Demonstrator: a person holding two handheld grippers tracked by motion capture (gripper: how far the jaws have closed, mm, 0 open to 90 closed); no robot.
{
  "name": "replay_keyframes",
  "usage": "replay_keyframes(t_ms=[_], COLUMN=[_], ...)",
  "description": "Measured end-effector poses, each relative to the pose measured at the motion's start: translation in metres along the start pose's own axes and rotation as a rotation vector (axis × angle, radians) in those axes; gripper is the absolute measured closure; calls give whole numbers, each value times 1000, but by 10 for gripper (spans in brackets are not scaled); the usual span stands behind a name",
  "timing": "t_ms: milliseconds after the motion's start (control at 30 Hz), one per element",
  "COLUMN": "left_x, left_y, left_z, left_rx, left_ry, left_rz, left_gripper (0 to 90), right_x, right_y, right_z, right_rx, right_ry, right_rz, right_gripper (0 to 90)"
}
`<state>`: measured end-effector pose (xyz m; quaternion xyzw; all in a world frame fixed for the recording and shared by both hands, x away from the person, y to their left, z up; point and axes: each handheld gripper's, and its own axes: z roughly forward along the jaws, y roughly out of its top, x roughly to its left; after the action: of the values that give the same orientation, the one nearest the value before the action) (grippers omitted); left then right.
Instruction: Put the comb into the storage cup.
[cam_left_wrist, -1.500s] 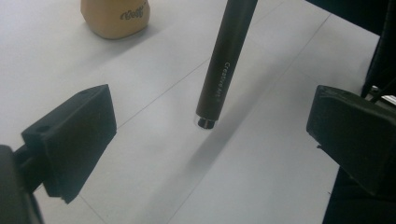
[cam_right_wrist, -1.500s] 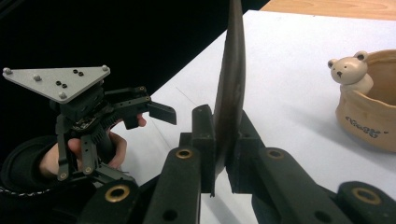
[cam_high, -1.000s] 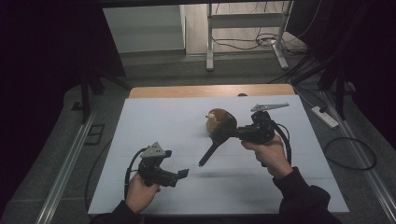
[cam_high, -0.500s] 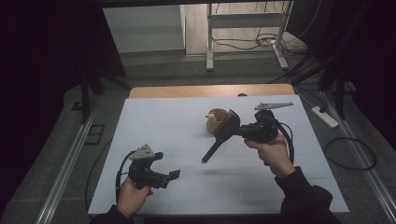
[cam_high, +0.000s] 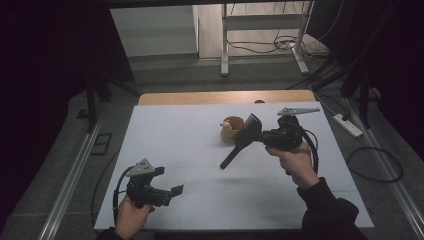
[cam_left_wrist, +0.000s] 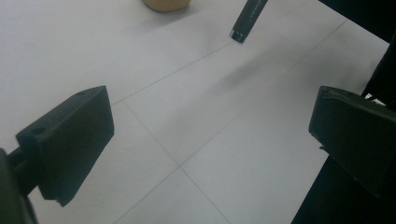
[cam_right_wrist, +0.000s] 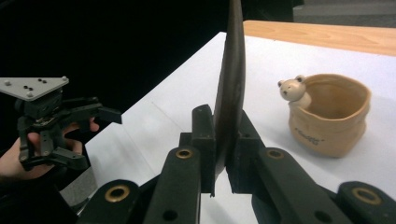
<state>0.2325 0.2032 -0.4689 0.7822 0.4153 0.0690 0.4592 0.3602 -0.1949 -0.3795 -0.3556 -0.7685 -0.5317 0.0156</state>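
Left gripper (cam_high: 167, 192) agape, right gripper (cam_right_wrist: 223, 172) clamped

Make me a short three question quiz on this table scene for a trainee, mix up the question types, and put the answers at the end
1. True or false: the right gripper has its jaws shut on the flat head of the black spatula.
2. Multiple choice: the small bear figure sits A) on the rim of the tan cup, B) on the white table sheet beside it, C) between the left gripper's jaws.
3. Fill in: the left gripper has its jaws ____ with nothing between them.

Key:
1. True; the handle slants down away from the hand.
2. A.
3. Open, above the bare sheet.
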Motion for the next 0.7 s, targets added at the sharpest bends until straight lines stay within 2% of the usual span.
replay_keyframes(t_ms=[333,700], left_x=[5,7], left_y=[-12,-24], left_z=[-15,-32], left_rx=[-20,-35], left_ry=[3,46], left_rz=[-35,-51], left_gripper=[4,5], right_x=[-5,-14], right_y=[4,6], right_z=[-6,-9], right_rx=[-25,-42], right_ry=[-29,-58], right_rz=[1,13], right_gripper=[833,834])
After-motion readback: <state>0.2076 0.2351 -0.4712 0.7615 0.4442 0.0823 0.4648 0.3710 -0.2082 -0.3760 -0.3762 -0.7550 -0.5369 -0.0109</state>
